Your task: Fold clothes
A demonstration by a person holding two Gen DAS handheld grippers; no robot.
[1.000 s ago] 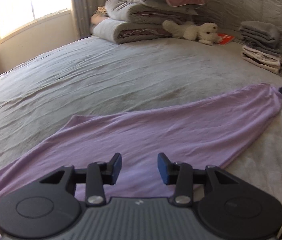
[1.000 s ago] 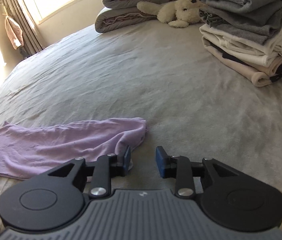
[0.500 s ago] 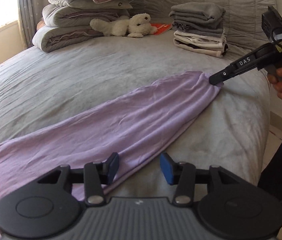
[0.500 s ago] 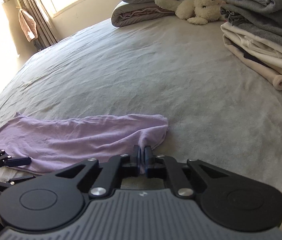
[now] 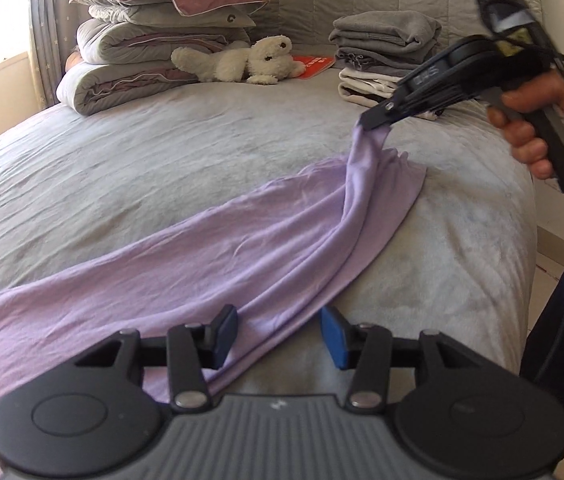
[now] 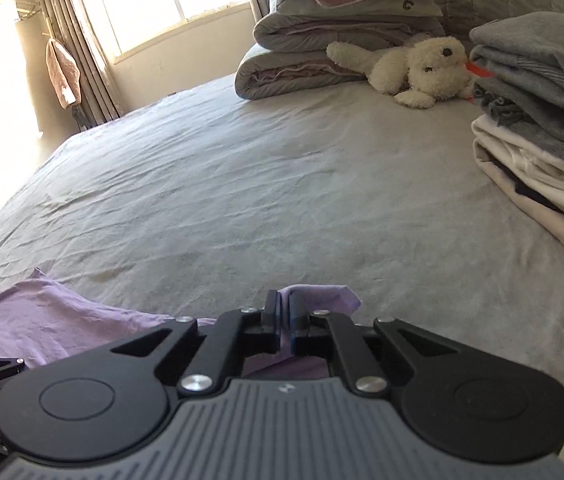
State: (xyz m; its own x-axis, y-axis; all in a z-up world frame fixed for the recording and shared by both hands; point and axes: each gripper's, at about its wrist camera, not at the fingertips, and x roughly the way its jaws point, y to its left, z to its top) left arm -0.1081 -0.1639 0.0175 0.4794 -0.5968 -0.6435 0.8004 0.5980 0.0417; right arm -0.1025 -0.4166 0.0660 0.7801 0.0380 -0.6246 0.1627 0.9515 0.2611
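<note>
The right hand-held gripper (image 6: 285, 322) is clenched on one end of a long, thin lilac jersey garment (image 5: 210, 264), its black fingers pinched together with a fold of the cloth poking up between and beyond them. Seen from the left wrist, a hand (image 5: 537, 120) holds this gripper above the near right corner of the bed, and the gripped end of the garment hangs from its tips, lifted clear of the grey bedcover (image 5: 130, 168). From there the cloth runs down in soft ridges and lies stretched diagonally across the bed toward the lower left. The left hand-held gripper (image 5: 280, 330) is released: its blue-padded fingers stand apart, straddling the garment's near edge, the pads not pressing on it. Its jaws have just been opening a little, with the cloth's edge lying between them. At the far side of the bed lie a white plush toy dog (image 5: 242, 60), a heap of folded grey quilts topped by a mauve pillow (image 5: 154, 36), and a stack of folded grey and cream clothes (image 5: 381, 56)
</note>
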